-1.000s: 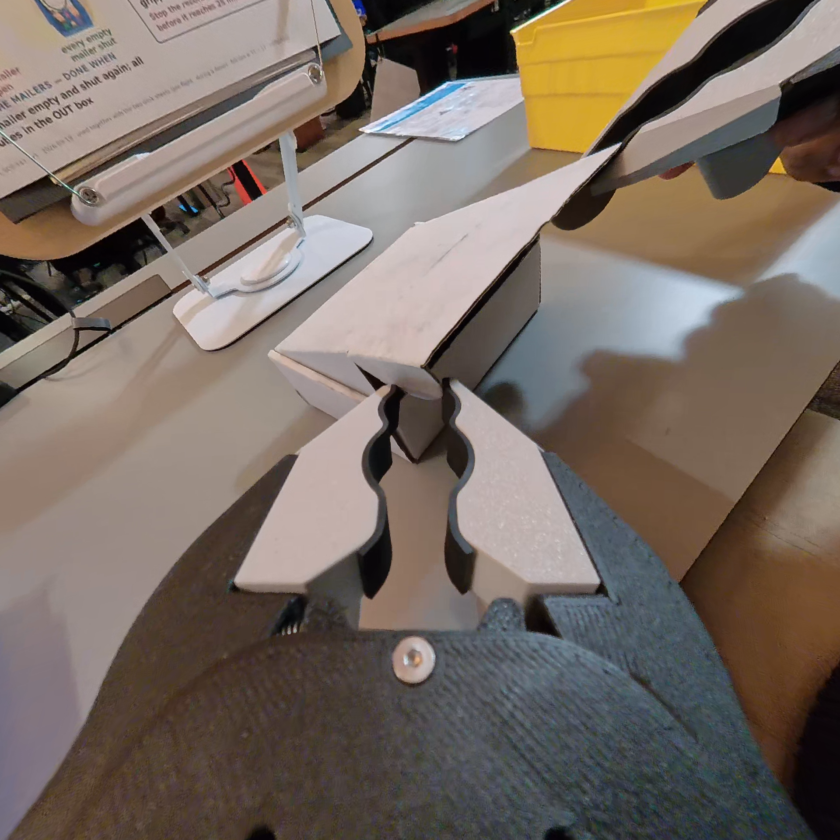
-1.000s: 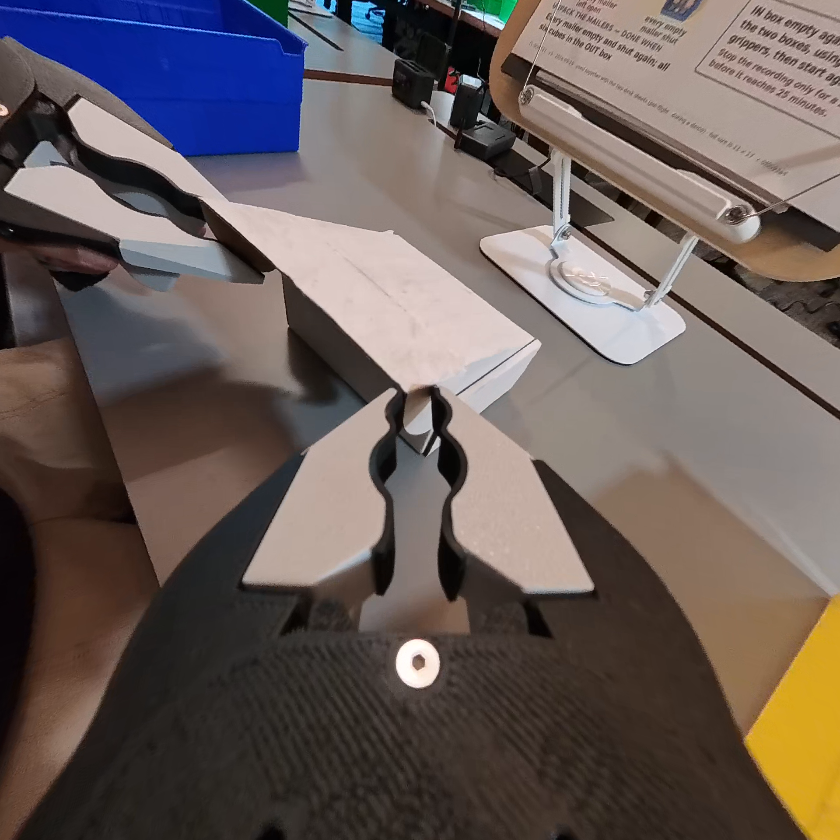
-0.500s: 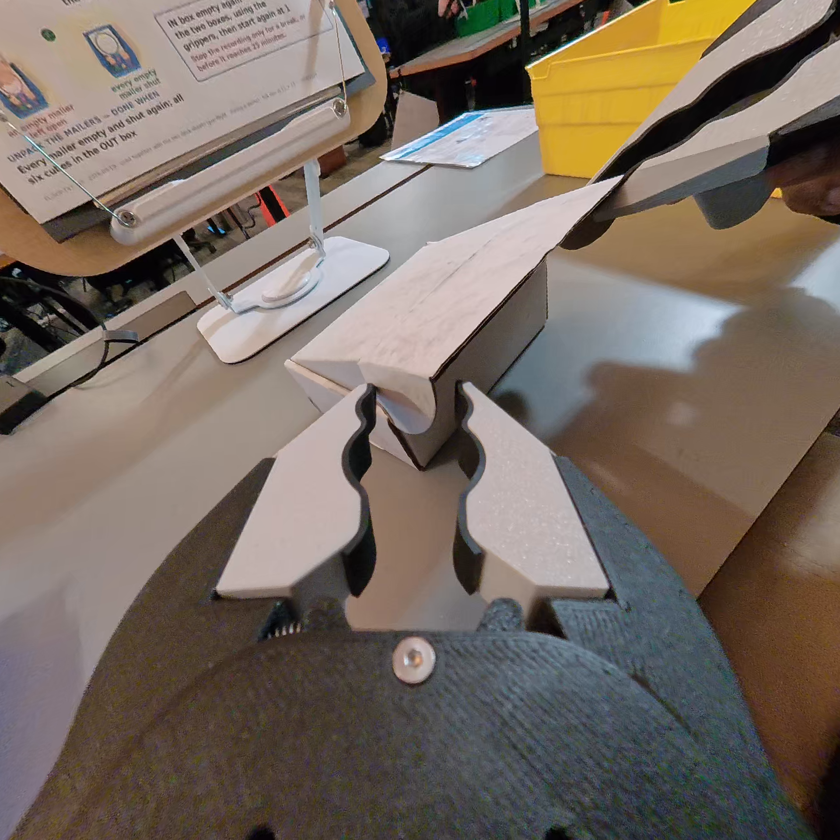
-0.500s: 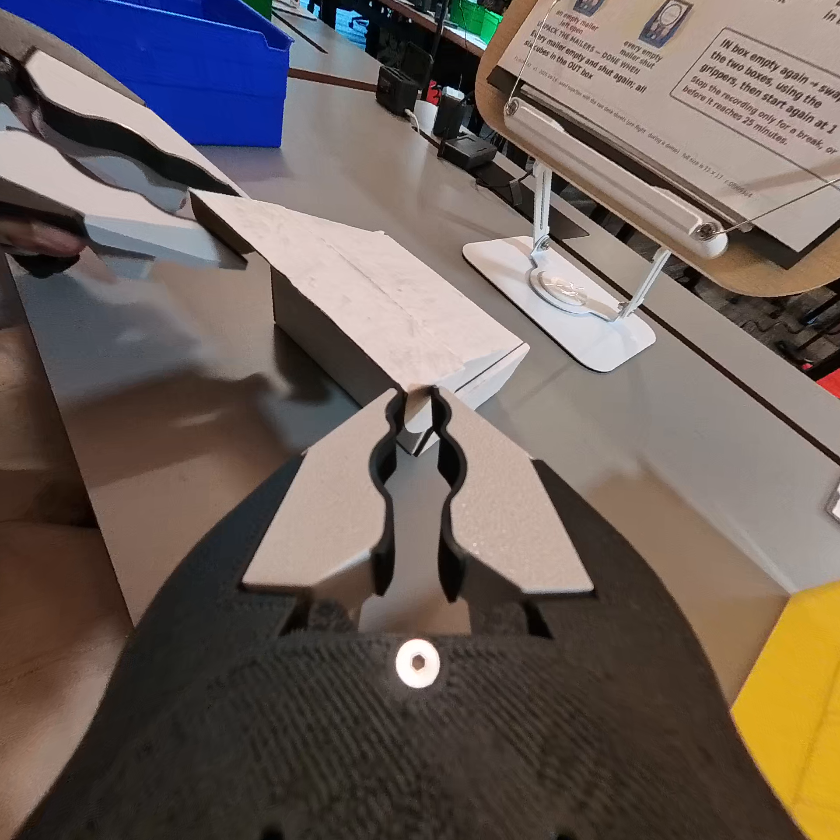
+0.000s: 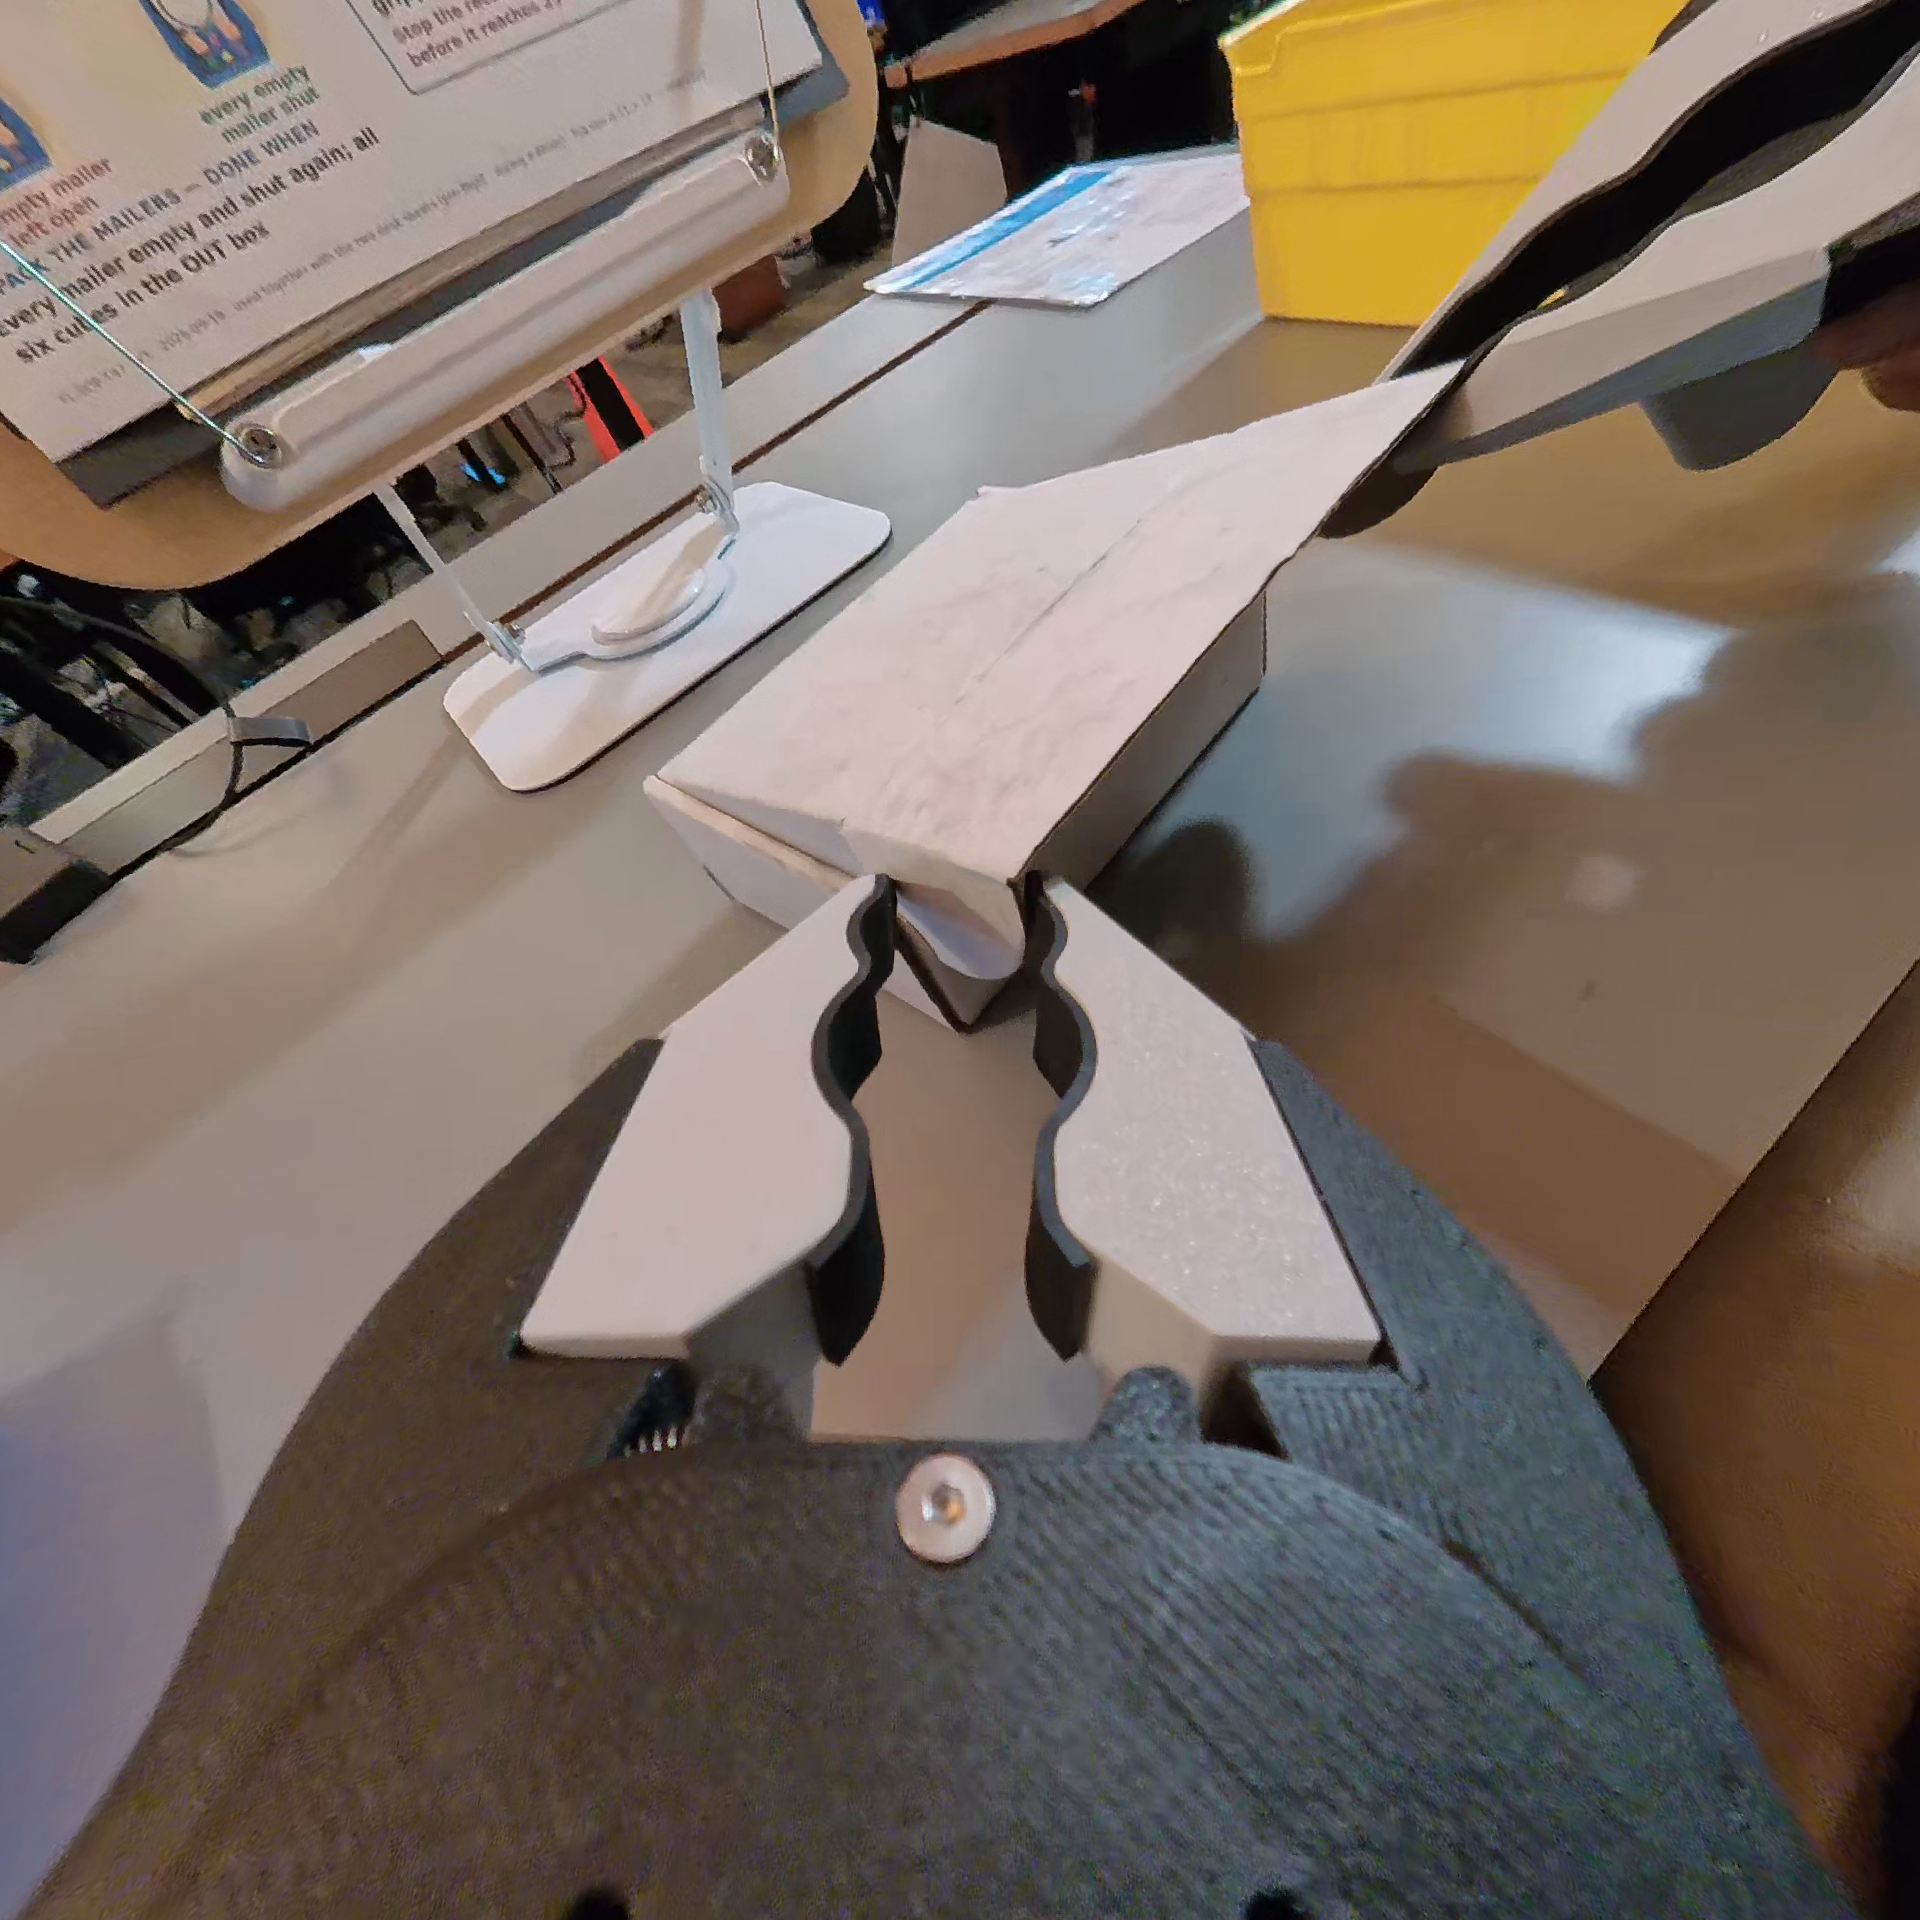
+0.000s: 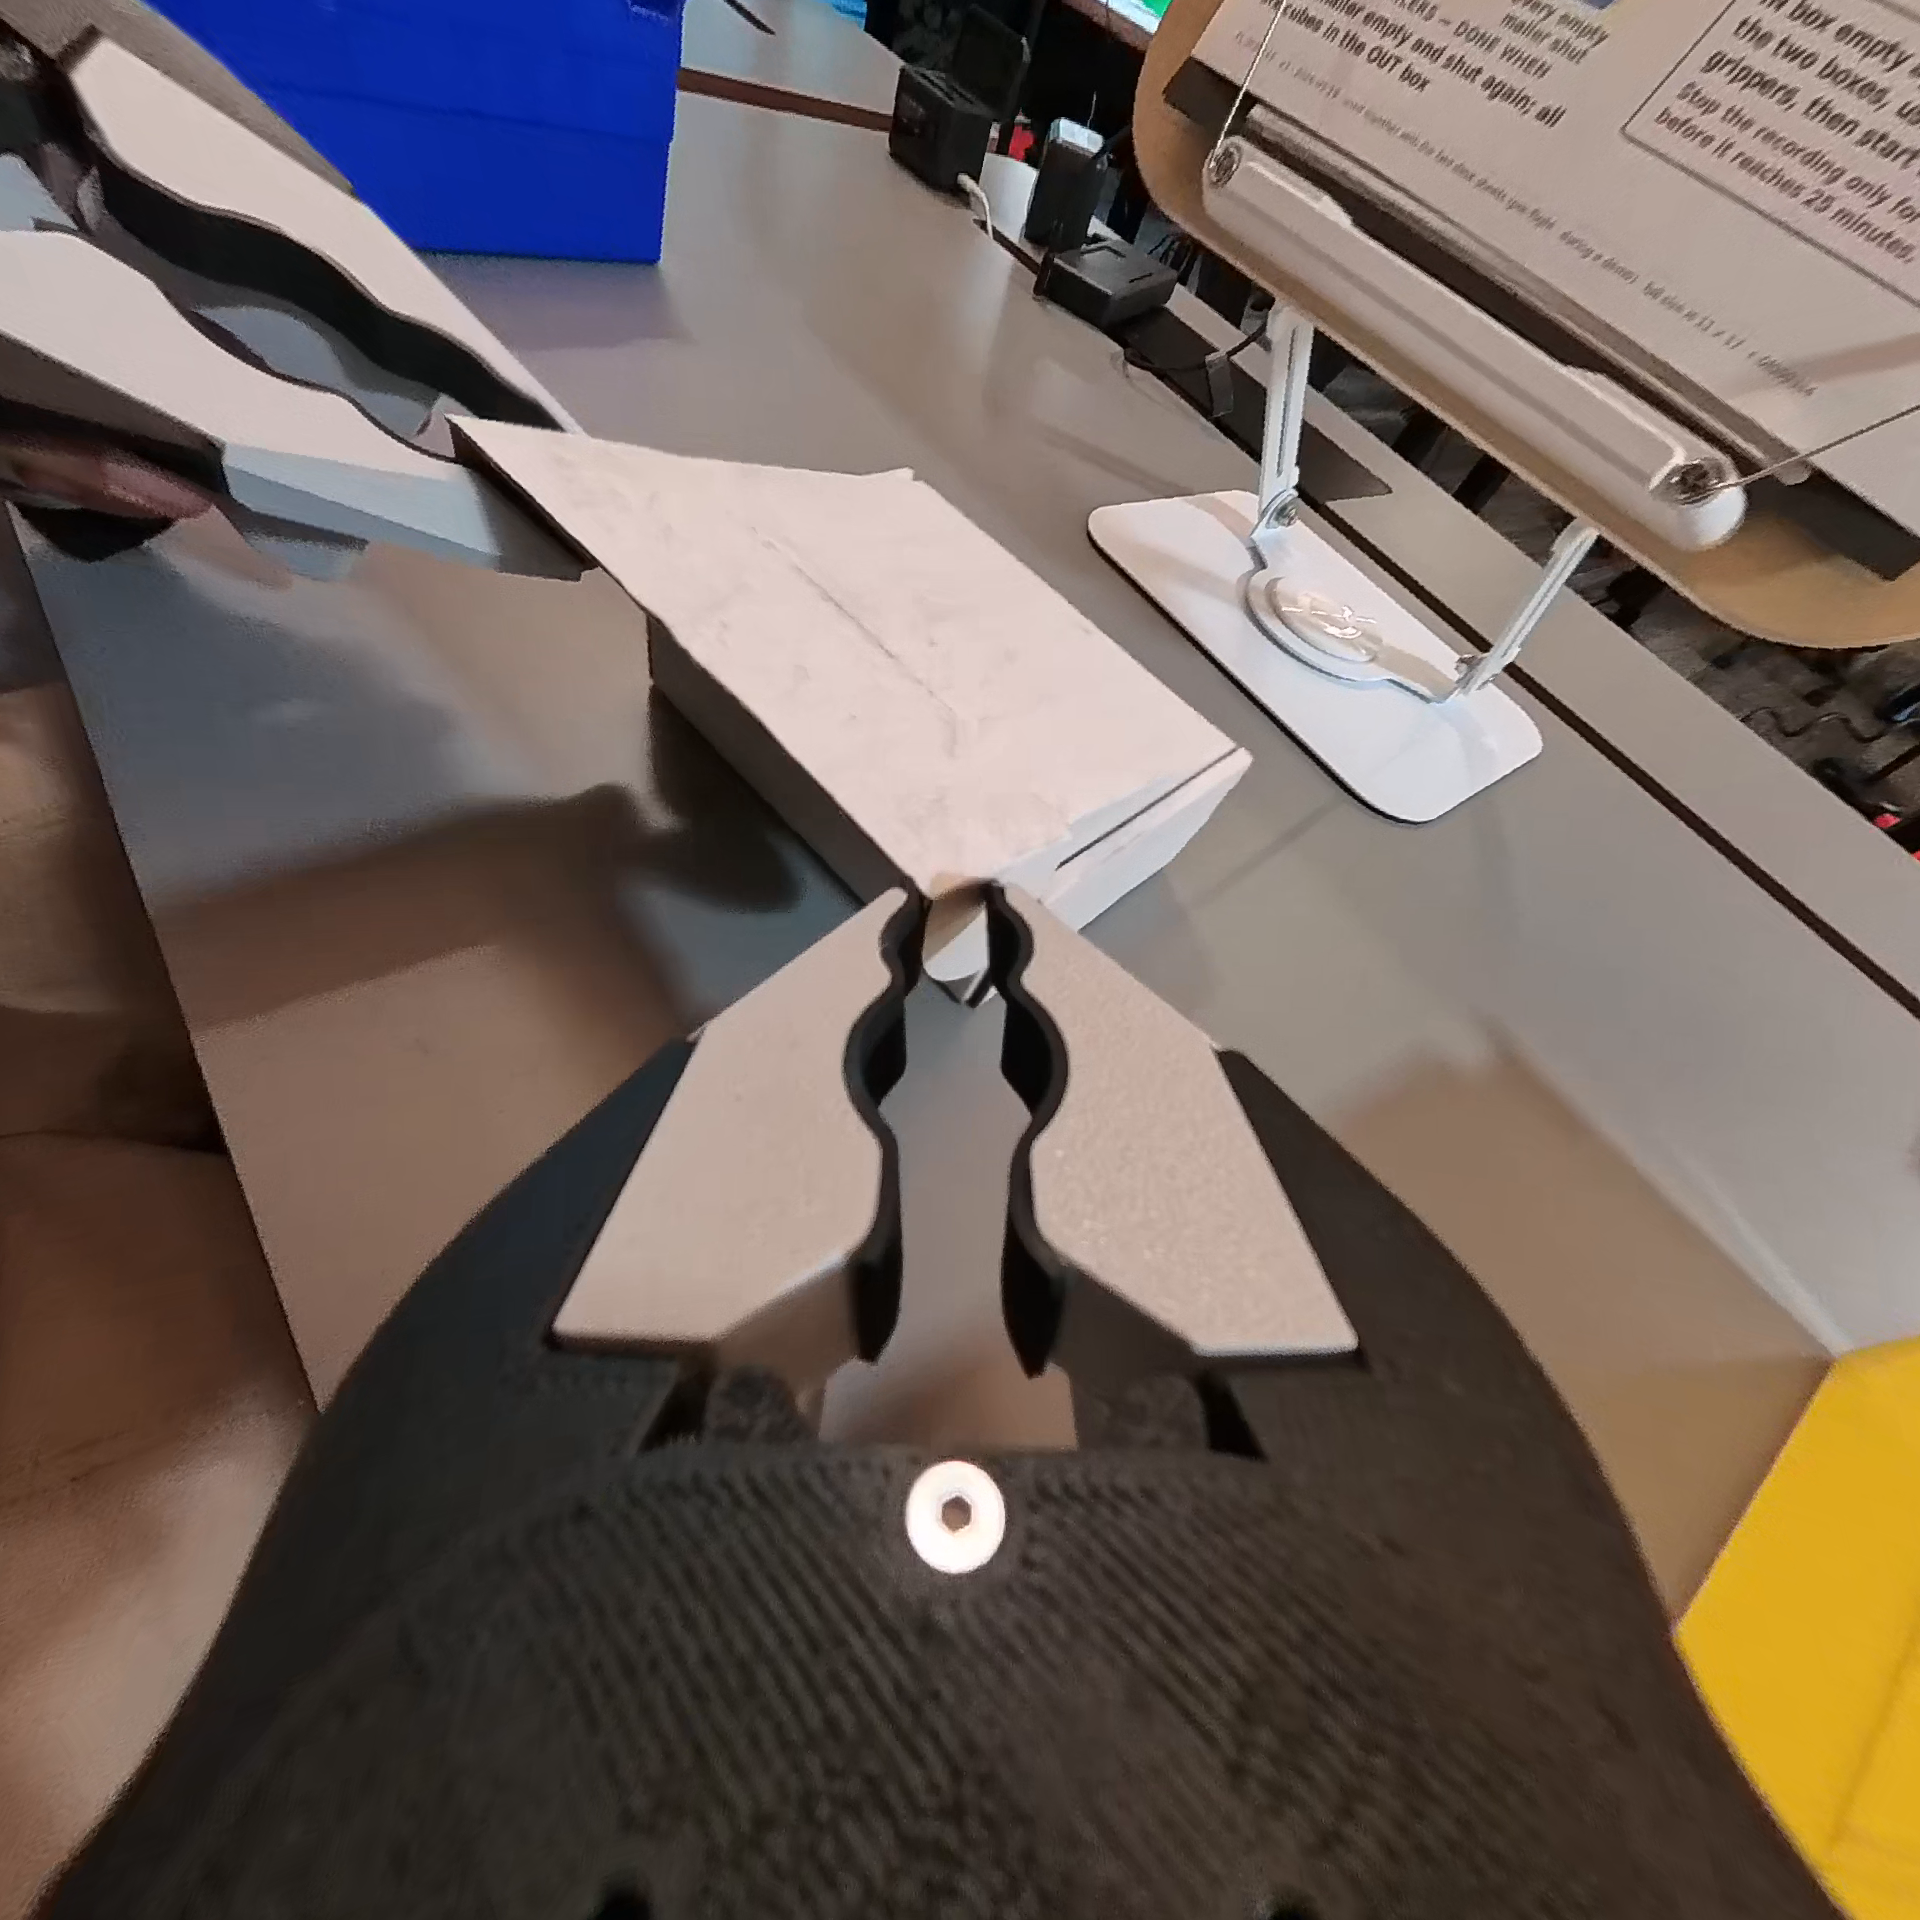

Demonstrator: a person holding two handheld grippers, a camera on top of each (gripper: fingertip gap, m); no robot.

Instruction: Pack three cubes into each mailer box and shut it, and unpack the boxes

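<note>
A white mailer box (image 5: 987, 675) lies on the grey table, its lid down over the body. It also shows in the right wrist view (image 6: 883, 665). A side flap of the lid sticks out at each end. My left gripper (image 5: 961, 888) is shut on the near rounded flap (image 5: 961, 935). My right gripper (image 6: 956, 899) is shut on the flap at the opposite end (image 6: 951, 930). Each gripper shows in the other's view holding its flap a little raised: the right one (image 5: 1403, 416) and the left one (image 6: 561, 499). No cubes are in view.
A yellow bin (image 5: 1455, 156) stands behind the box on the right side and a blue bin (image 6: 468, 135) on the left. A white stand (image 5: 665, 623) with an instruction sheet is at the back. Black chargers (image 6: 1091, 281) lie beyond. The table's front edge is close. Left tips to right tips: about 15 cm.
My left gripper's jaws widened half a second ago and have narrowed again onto the near flap. My right gripper has stayed shut on its flap. The box has hardly moved.
</note>
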